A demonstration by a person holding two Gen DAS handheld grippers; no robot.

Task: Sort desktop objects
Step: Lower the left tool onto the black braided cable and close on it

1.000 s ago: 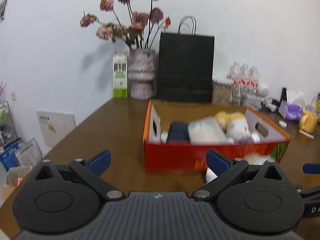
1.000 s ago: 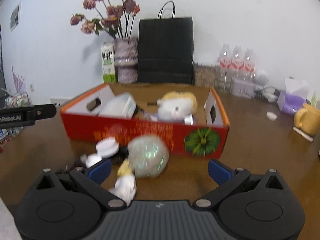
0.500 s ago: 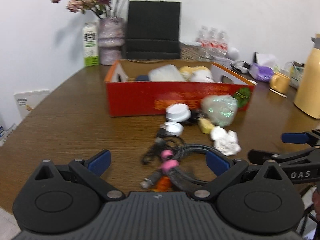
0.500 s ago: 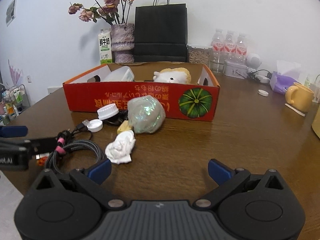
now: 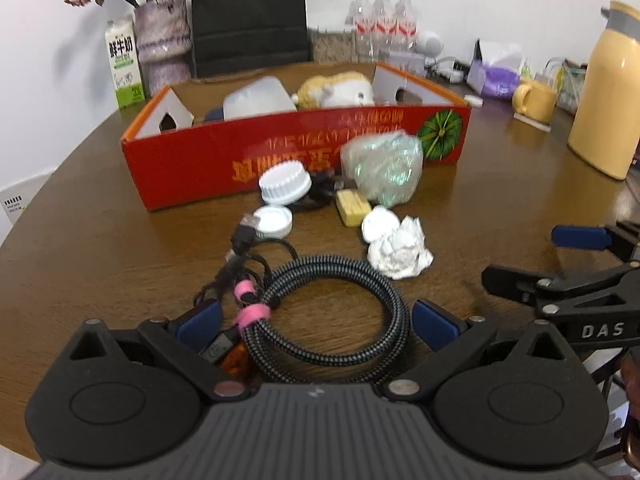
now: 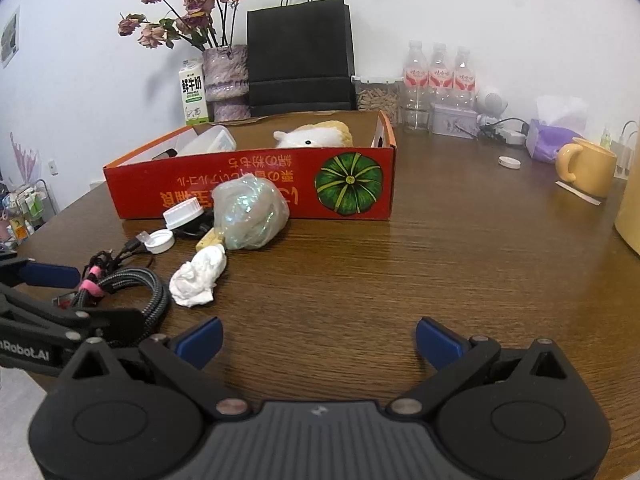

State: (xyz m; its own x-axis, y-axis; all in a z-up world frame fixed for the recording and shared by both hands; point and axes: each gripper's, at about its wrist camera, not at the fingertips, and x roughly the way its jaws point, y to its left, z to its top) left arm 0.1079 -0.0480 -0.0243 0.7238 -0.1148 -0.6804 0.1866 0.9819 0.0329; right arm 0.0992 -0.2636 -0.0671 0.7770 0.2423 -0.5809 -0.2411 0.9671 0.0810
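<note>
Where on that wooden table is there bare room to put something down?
The widest bare patch lies right of the red cardboard box, reaching to the yellow mug. It is crowded in front of the box's left half: white caps, crumpled white tissue, coiled braided cable.

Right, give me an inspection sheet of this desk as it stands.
Surface: brown wooden table, no spills seen.
Job's things: red box holds a plush and a tub. In front of it lie two white caps, a yellow block, a film bag and a tissue wad.
Clutter: mug, flask, bottles, milk carton, vase, black bag.
Grippers: left gripper open over the cable; right gripper open over bare wood.
Cables: braided coil with pink ties.
Surroundings: white wall.
</note>
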